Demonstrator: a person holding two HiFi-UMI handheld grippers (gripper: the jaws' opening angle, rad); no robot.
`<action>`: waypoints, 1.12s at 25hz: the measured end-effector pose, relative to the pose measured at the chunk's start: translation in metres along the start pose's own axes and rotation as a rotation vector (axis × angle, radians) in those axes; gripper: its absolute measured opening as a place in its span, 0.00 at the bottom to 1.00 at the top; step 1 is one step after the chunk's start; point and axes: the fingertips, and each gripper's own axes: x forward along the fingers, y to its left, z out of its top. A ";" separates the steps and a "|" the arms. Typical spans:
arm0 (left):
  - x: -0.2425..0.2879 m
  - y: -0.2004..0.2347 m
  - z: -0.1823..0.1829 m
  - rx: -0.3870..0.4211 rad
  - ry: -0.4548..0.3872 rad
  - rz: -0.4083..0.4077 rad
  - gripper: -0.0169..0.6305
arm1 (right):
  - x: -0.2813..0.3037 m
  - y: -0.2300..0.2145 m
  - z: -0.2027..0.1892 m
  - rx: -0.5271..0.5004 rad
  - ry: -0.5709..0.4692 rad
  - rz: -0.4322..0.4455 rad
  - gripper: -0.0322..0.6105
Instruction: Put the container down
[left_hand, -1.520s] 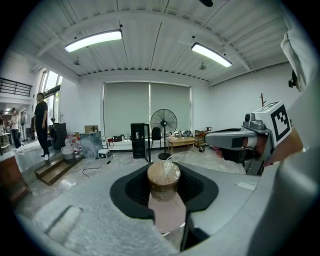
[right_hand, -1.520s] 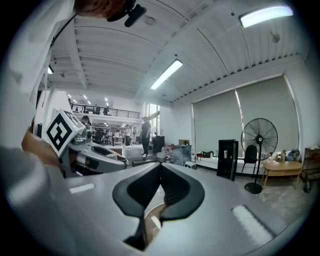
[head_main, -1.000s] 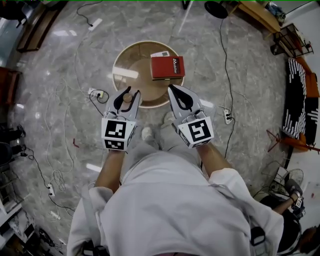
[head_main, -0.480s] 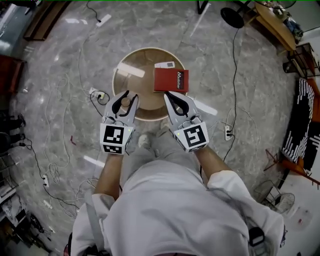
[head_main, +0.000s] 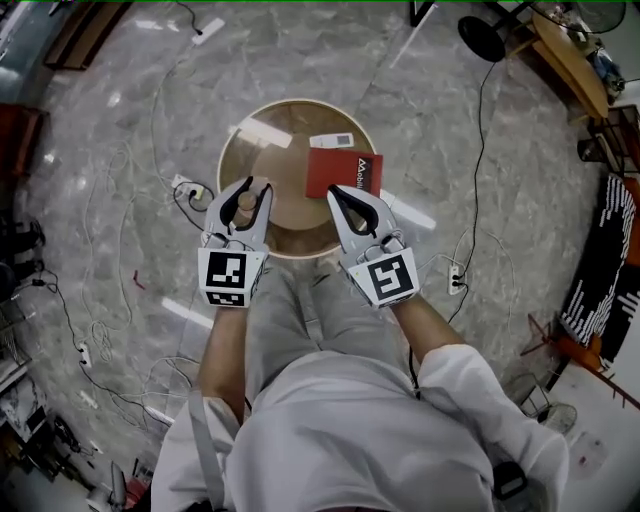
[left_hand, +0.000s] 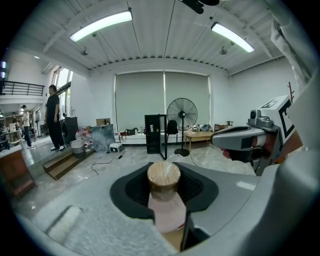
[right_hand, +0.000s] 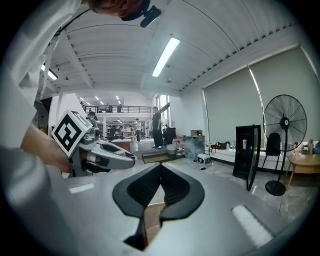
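left gripper view | wood-lidded container | gripped by left gripper | contents unclear

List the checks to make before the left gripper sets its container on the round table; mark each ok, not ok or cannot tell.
1. Left gripper grips the container below its wooden lid: ok.
2. Container stands lid up: ok.
3. Round table bare under it in the head view: ok.
4. Red book lies apart, to the right: ok.
5. Right gripper shut, empty: ok.
6. Gap between container and tabletop: cannot tell.
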 end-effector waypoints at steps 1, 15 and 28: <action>0.007 0.004 -0.003 0.001 -0.002 0.002 0.21 | 0.007 -0.002 0.000 0.011 -0.006 0.002 0.05; 0.091 0.063 -0.072 -0.024 0.039 -0.021 0.21 | 0.079 -0.020 -0.057 0.049 0.007 -0.025 0.05; 0.180 0.119 -0.143 -0.030 0.053 -0.047 0.21 | 0.167 -0.034 -0.134 0.073 0.071 -0.035 0.05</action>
